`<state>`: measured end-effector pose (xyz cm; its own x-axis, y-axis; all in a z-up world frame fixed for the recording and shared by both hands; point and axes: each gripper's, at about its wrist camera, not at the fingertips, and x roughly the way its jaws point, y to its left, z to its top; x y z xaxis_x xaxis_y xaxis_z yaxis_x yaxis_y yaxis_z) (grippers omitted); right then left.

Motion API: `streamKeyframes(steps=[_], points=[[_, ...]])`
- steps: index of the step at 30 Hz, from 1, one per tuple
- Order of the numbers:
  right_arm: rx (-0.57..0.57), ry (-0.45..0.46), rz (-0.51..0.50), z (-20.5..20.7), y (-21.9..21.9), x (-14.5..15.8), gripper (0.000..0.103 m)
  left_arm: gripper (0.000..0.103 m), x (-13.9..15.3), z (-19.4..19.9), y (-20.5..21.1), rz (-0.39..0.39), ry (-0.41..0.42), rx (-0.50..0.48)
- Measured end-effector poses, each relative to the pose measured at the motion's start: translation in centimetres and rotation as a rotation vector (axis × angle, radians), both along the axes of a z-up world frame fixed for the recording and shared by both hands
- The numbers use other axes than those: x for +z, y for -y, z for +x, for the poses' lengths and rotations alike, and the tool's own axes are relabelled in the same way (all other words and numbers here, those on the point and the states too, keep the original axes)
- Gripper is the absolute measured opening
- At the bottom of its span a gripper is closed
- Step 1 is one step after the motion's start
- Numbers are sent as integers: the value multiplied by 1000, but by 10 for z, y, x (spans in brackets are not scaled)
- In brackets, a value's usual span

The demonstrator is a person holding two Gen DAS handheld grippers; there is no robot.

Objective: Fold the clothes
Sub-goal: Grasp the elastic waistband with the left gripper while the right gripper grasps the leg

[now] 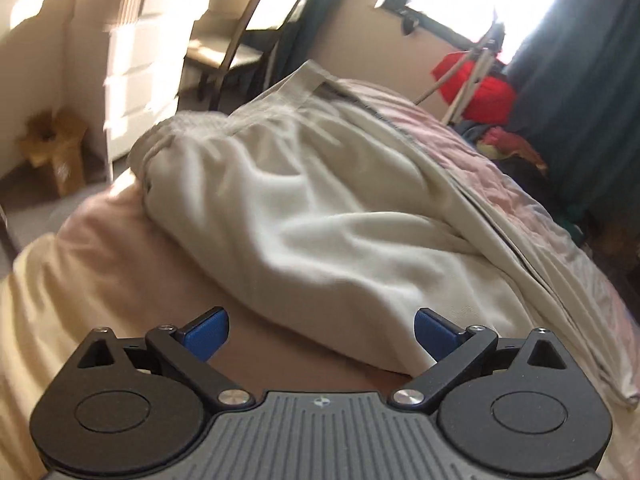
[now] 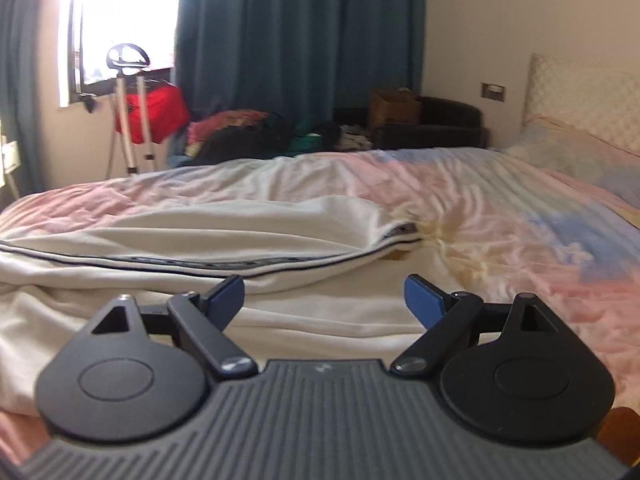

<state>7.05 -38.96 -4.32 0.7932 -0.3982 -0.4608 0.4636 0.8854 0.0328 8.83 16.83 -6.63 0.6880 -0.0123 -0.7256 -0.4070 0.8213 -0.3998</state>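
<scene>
- Centrally, a cream garment (image 1: 320,208) lies rumpled on the pastel bedspread (image 1: 500,184), filling mid-frame in the left wrist view.
- Left gripper (image 1: 322,334), lower centre, has its blue pads spread apart, holding nothing.
- Right gripper (image 2: 324,300), lower centre, likewise gapes empty above the garment (image 2: 224,240), whose dark-striped edge crosses the left half of the frame.

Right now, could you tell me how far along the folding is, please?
Barely begun. The cream garment lies rumpled on the bed, no neat fold showing. Nothing is in hand: left hand-held gripper and right hand-held gripper are both open. Smoothing and folding remain.
</scene>
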Motion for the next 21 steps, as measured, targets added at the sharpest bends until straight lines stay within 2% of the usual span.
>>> streamKeyframes(steps=[3,5,11,12,15,16,18,21], points=[[-122,14,160,-10,34,-8,88,99,-7,-4,-49,-189,-74,139],[-174,27,240,-18,51,-12,88,99,-13,-7,-74,-272,-94,207],[-366,78,449,-47,92,-30,88,98,-30,1,-120,-468,-44,279],[-393,85,492,-50,99,-35,88,98,-32,4,-123,-487,-33,287],[-458,89,614,-55,116,-50,88,97,-29,9,-126,-480,40,285],[-472,84,658,-57,121,-57,88,91,-26,10,-127,-470,67,271],[-496,85,770,-60,131,-72,88,87,-20,12,-128,-461,122,246],[-533,110,931,-66,141,-94,88,82,-28,11,-138,-583,195,232]])
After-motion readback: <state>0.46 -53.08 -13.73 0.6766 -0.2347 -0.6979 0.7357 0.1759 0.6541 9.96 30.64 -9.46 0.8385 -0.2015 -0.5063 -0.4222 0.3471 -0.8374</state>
